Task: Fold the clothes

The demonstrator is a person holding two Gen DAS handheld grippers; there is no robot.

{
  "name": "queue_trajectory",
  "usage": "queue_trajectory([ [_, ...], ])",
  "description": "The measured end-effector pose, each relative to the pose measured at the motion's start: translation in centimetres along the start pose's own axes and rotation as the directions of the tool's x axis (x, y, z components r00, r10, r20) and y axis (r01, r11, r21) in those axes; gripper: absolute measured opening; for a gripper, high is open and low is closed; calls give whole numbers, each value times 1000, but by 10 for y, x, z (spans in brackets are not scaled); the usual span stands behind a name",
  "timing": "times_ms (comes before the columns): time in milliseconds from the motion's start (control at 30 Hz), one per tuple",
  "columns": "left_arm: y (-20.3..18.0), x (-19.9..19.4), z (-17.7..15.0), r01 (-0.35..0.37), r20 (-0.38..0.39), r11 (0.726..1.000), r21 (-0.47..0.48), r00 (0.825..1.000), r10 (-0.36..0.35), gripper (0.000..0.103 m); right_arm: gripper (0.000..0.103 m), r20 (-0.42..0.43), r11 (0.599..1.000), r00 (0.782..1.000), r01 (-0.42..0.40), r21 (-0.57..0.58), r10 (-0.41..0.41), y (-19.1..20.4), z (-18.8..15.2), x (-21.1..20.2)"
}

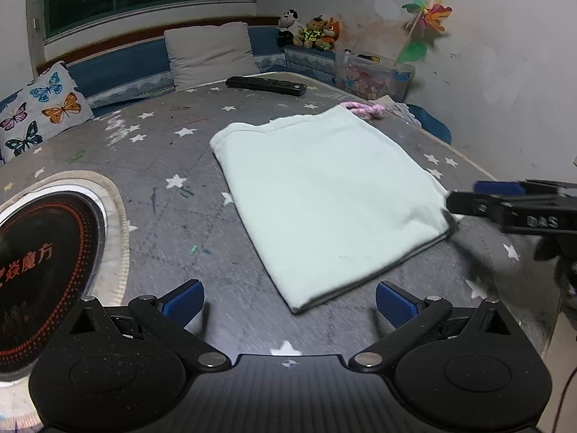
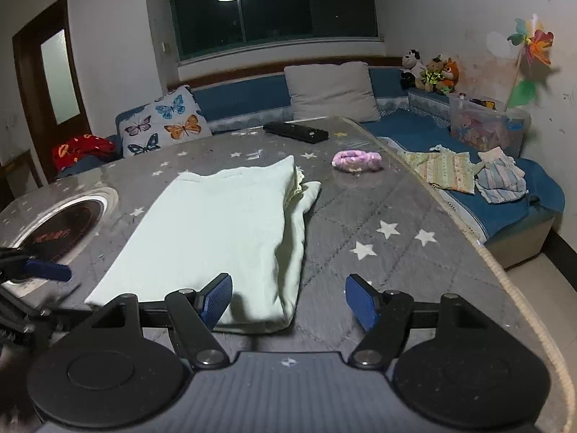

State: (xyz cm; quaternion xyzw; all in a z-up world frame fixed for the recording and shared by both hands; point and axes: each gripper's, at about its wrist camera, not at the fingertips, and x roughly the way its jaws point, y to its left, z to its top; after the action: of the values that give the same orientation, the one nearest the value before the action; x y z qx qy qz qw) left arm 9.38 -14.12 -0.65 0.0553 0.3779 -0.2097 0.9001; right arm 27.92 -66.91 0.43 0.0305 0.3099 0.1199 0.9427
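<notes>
A: Where does the pale green garment (image 2: 223,223) lie?

B: Flat and already folded on the star-print table cover (image 2: 378,223), its long axis running from near to far.

A: And the grippers?

B: The right gripper (image 2: 286,301) is spread wide and empty, the garment's near right corner between its fingers. The left gripper (image 1: 290,301) also gapes empty, just short of the near corner.

A: Which is nearer?

B: The right, probably.
</notes>
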Motion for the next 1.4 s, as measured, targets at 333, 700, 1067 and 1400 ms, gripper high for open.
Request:
queue_trajectory([
  [333,-3,1,-7,9,-22,1000,-2,1000,-9,103,75,-31,997,998,52,59,-50,-9,-16,-3],
  [700,-3,-4,-15,6,-32,1000,-11,999,-6,103,98,-27,999,999,47,9,-47,24,-25,-12],
  [1067,-5,-10,-21,26,-11,1000,-13,1000,-26,103,103,-25,998,998,51,-35,-51,42,-34,-19],
  [1400,-10,-10,-26,4,-33,1000,6,999,-4,103,103,-24,998,998,51,-24,-52,47,-39,-22],
])
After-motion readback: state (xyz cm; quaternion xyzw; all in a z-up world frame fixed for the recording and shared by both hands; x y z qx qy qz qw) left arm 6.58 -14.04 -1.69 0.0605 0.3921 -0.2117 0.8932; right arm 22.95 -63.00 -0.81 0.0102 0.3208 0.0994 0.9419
